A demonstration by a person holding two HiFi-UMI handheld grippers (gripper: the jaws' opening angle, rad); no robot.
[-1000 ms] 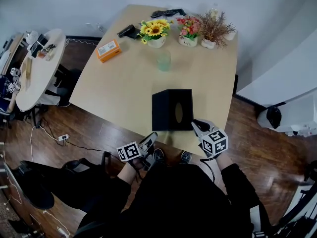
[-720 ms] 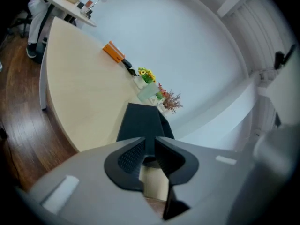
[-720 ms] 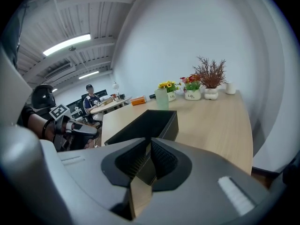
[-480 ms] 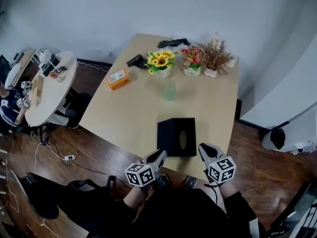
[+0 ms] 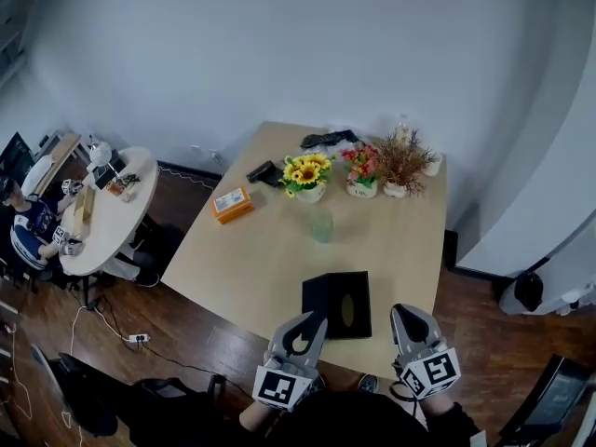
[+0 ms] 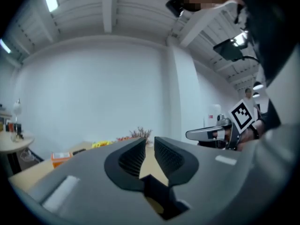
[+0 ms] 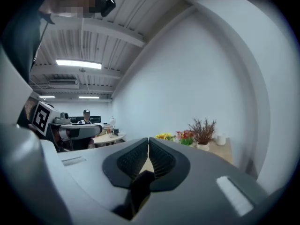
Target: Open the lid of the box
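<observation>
The black box (image 5: 326, 298) lies near the table's front edge, its lid down, with an oval slot (image 5: 346, 310) in the top. My left gripper (image 5: 310, 318) is raised just in front of the box's near left corner. Its jaws (image 6: 149, 144) stand a narrow gap apart with nothing between them. My right gripper (image 5: 405, 311) hovers to the right of the box. Its jaws (image 7: 148, 142) are closing, the tips meet, and nothing is between them. Neither gripper touches the box, which the gripper bodies hide in both gripper views.
Farther back on the wooden table (image 5: 261, 250) stand a green cup (image 5: 322, 225), a sunflower pot (image 5: 307, 175), a red flower pot (image 5: 361, 170) and a dried plant (image 5: 403, 164). An orange box (image 5: 232, 204) lies at the left. A round table (image 5: 102, 217) with a seated person (image 5: 33, 226) is far left.
The head view has tilted up and pulled back, so the table sits lower in the picture. Both grippers have risen and tipped upward in front of the box.
</observation>
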